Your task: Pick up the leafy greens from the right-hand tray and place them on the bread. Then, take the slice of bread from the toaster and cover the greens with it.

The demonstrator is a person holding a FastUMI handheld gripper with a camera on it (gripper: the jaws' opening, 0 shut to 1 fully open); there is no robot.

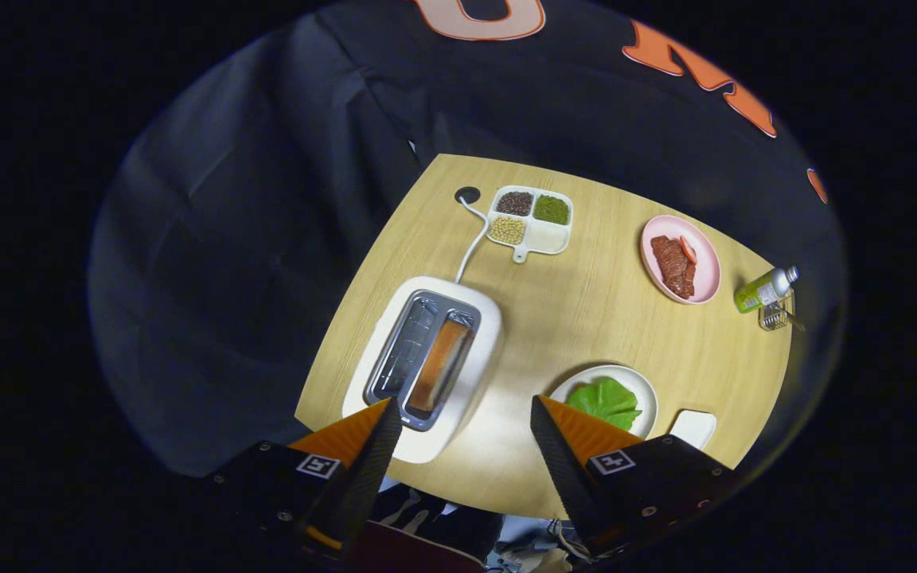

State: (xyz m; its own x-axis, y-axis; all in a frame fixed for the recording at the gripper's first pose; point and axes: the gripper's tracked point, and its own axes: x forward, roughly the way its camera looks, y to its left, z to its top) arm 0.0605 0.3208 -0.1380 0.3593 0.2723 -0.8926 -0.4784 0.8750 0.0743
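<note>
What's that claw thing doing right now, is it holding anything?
Gripper: open, holding nothing, fingers spread high above the table, with the toaster by one fingertip and the leafy greens by the other.

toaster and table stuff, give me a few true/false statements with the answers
1. A slice of bread sits in one slot of the toaster. True.
2. The gripper is shut on the leafy greens. False: its fingers are open, high above the table, holding nothing.
3. The greens lie on a white plate. True.
4. The pink plate is bare. False: it holds a reddish slab of food.
5. The divided dish stands beyond the toaster. True.
6. The bottle stands beside the toaster. False: it lies near the table's far edge, past the pink plate.
</note>
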